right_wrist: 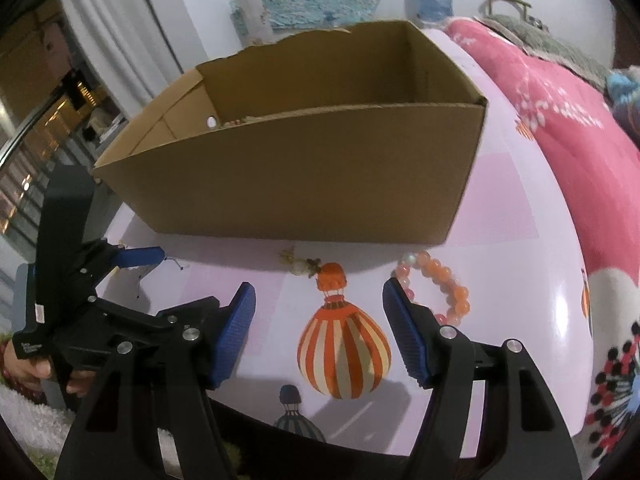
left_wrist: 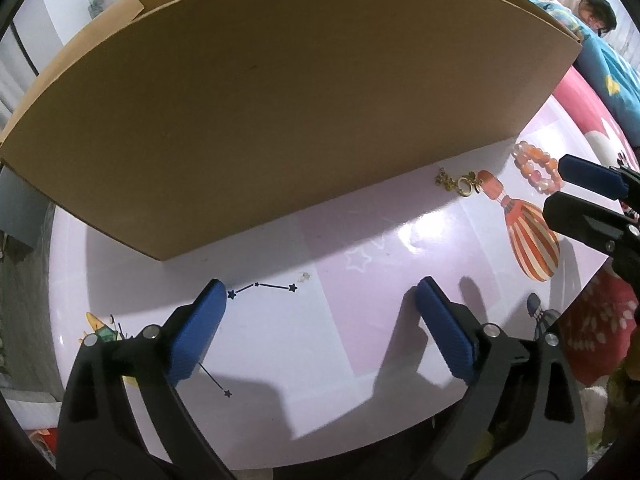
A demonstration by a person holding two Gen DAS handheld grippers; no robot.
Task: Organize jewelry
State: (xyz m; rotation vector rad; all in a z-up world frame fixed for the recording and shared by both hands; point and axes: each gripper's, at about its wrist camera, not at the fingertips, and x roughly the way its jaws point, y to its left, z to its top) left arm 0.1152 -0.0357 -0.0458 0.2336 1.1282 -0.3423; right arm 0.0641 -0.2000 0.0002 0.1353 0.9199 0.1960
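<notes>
A pink and orange bead bracelet [right_wrist: 442, 286] lies on the lilac table in front of the open cardboard box [right_wrist: 304, 176]. It also shows in the left wrist view [left_wrist: 534, 166]. A small gold trinket [right_wrist: 300, 264] lies left of it, close to the box wall, and shows in the left wrist view [left_wrist: 460, 182] too. My right gripper [right_wrist: 318, 300] is open and empty, its right finger touching or just over the bracelet's near left side. My left gripper [left_wrist: 320, 292] is open and empty, low over the table before the box [left_wrist: 280, 120].
The table [right_wrist: 520, 264] has printed balloons and stars and a rounded front edge. A pink blanket [right_wrist: 560, 112] lies to the right. A white rug [right_wrist: 24, 412] lies on the floor at the left. The box bottom shows a few small items, unclear.
</notes>
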